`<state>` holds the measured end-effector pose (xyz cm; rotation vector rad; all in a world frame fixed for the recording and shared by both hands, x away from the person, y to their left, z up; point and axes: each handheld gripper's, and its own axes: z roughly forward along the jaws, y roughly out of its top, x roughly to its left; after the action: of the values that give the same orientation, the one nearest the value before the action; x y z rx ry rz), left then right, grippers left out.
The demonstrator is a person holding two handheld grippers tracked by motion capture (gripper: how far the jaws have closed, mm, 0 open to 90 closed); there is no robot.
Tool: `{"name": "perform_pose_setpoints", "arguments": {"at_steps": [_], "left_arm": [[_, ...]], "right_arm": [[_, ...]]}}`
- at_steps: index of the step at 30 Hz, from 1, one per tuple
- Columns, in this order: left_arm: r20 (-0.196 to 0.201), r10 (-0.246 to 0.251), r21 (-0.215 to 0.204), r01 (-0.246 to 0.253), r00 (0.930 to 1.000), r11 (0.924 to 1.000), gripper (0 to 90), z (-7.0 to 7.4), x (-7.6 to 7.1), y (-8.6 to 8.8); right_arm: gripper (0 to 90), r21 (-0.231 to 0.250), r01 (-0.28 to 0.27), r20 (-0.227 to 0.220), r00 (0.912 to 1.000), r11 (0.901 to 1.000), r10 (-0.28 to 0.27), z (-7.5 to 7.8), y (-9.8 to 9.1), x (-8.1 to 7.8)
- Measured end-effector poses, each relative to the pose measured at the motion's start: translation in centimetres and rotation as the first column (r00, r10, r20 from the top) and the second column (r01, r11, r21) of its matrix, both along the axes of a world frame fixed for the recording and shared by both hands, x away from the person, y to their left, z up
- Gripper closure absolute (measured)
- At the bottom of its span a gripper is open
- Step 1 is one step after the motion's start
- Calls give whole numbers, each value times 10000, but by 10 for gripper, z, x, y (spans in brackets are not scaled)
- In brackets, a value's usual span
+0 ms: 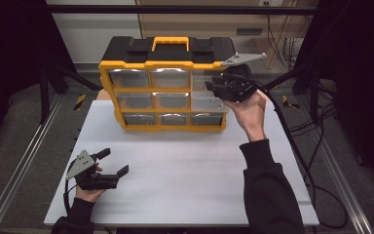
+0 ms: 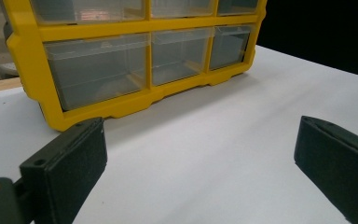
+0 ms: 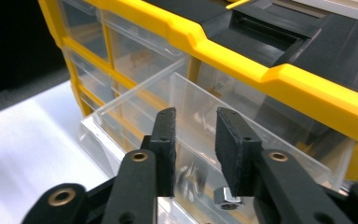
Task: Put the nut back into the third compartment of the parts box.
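A: High view: why is the right gripper (image 1: 213,87) at the organizer's (image 1: 168,84) top-right drawer (image 1: 205,87)?
B: The drawer is pulled out.

A: Left gripper view?
B: Its jaws are wide apart, empty, idle before the organizer (image 2: 135,60).

A: Right gripper view?
B: Jaws slightly apart above the drawer (image 3: 186,126), a nut (image 3: 227,199) just beneath; gripping nothing.

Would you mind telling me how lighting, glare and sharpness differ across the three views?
High view: the white table is evenly lit while the surroundings fall into dark; the clear drawers of the yellow organizer show pale glare. Left gripper view: the organizer's lower drawers are fairly sharp, the near black pads soft. Right gripper view: the pulled-out drawer catches bright reflections, and the small metal nut glints.
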<state>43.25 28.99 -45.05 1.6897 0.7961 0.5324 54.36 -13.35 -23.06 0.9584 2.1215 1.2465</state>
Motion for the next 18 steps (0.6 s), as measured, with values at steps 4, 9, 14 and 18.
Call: {"name": "perform_pose_setpoints", "arguments": {"at_steps": [4, 9, 14, 18], "left_arm": [[0, -2, -7, 2, 10000, 10000, 23, 0, 0, 0], [34, 20, -36, -20, 10000, 10000, 23, 1, 0, 1], [30, 28, -27, -28, 10000, 10000, 23, 1, 0, 1], [46, 56, -39, -56, 10000, 10000, 22, 1, 0, 1]], "right_arm": [[584, 349, -4, 555, 9985, 9994, -15, 3, -1, -4], [393, 973, -76, 1679, 9858, 9952, -89, 10, -7, -20], [185, 1864, -65, 2540, 9663, 9825, -418, 8, -19, -38], [65, 2049, 103, 2667, 9615, 9787, -660, -2, -27, -51]]}}
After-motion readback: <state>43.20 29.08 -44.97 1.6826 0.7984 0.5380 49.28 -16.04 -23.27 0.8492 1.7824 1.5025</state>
